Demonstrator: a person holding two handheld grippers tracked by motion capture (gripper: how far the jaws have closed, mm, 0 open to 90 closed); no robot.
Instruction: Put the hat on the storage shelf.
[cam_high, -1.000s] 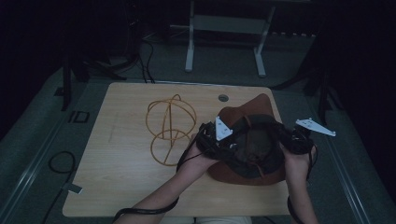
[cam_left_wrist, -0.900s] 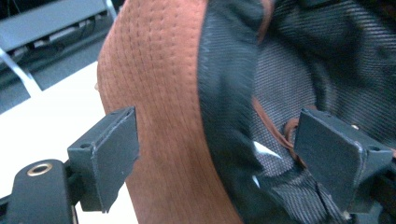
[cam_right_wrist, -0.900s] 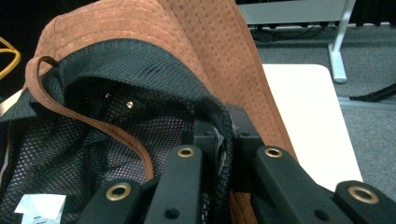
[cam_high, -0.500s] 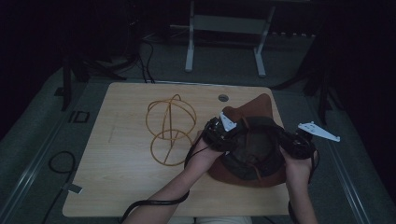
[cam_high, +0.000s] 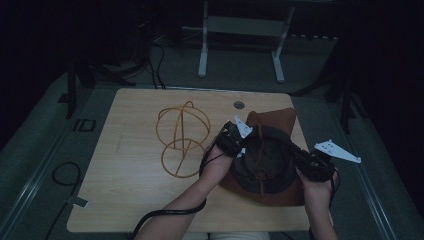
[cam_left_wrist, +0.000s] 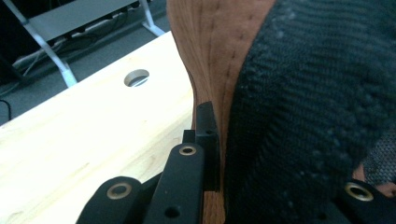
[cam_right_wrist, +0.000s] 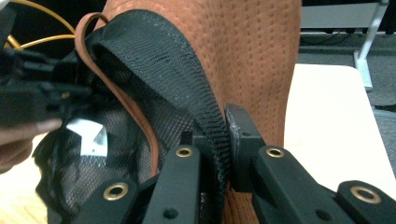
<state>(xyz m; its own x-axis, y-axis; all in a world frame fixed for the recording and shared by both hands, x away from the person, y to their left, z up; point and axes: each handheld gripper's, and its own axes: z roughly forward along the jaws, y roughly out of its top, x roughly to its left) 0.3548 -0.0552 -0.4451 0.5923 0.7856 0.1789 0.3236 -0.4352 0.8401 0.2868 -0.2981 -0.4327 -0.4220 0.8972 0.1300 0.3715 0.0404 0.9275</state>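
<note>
A brown hat (cam_high: 270, 165) with a dark mesh lining lies upside down at the right of centre in the high view, on the right half of the bench (cam_high: 135, 165). The left gripper (cam_high: 231, 142) pinches the hat's brim on its left edge; in the left gripper view its jaws stand nearly closed on the brown brim (cam_left_wrist: 210, 93), with the dark lining bulging to the right. The right gripper (cam_high: 312, 167) holds the opposite side, its jaws narrow and clamped on the black mesh band (cam_right_wrist: 205, 107) of the lining together with the brown shell behind it.

As I judge it, the grasp on both sides is made and the hat is being spread open or lifted; placing it on the yellow wire stand (cam_high: 182, 140), which sits just left of the hat in the middle of the high view, seems to be what is left.

The high view gives the layout: hat, stand and both hands. The right gripper view adds the thin brown strap (cam_right_wrist: 140, 121) running along the lining and a white label (cam_right_wrist: 88, 135) inside. The left gripper view shows the round hole (cam_left_wrist: 137, 78) in the bench up close.
</note>
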